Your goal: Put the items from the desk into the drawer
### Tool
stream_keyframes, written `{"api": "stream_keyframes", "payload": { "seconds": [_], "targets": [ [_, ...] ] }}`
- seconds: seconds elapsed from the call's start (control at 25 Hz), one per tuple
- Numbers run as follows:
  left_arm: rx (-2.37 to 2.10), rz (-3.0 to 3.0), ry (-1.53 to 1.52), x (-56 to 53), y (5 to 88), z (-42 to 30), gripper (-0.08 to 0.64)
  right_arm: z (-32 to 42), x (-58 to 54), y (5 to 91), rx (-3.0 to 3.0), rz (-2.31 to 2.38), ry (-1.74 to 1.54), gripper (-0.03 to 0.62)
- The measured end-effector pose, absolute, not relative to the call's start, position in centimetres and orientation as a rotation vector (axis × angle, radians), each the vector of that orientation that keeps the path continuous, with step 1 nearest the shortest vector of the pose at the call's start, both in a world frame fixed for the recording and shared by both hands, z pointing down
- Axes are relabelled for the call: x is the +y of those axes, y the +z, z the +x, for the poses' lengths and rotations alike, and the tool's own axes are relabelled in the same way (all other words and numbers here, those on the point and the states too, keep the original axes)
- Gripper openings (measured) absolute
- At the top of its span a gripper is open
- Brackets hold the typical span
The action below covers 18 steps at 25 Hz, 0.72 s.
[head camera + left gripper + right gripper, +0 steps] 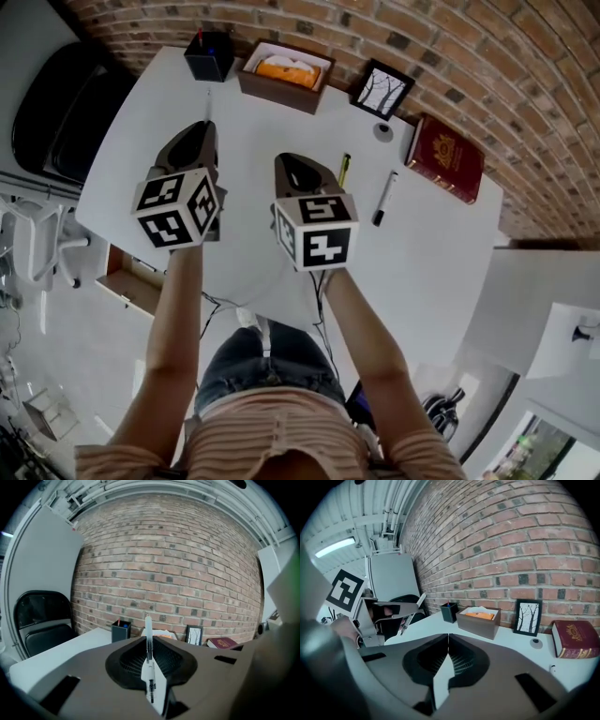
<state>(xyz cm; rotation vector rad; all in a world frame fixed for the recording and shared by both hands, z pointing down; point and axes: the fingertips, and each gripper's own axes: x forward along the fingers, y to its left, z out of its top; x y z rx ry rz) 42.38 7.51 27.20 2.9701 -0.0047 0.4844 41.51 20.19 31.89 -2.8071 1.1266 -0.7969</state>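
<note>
My left gripper (149,645) is shut on a clear white pen (148,634) that sticks up past the jaws. In the head view it hovers over the left half of the white desk (422,262). The right gripper view shows that pen (412,609) held at the left. My right gripper (448,641) is shut with nothing in it, above the desk's middle (292,161). Lying on the desk are a yellow pen (344,170), a black marker (383,198) and a red book (445,157). An open drawer (129,278) shows below the desk's left edge.
Along the brick wall stand a black pen holder (209,56), a brown box with orange contents (286,74), a framed picture (382,90) and a small round object (382,131). A black chair (56,112) is at the far left.
</note>
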Motion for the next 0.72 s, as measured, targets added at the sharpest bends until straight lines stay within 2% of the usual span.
{"api": "stream_keyframes", "payload": {
  "seconds": [0.72],
  "targets": [
    [-0.436,2.943,0.37,-5.3,24.1,31.3,0.046,35.7,7.3,29.7,1.52,-2.714,-0.741,0.017]
  ]
}}
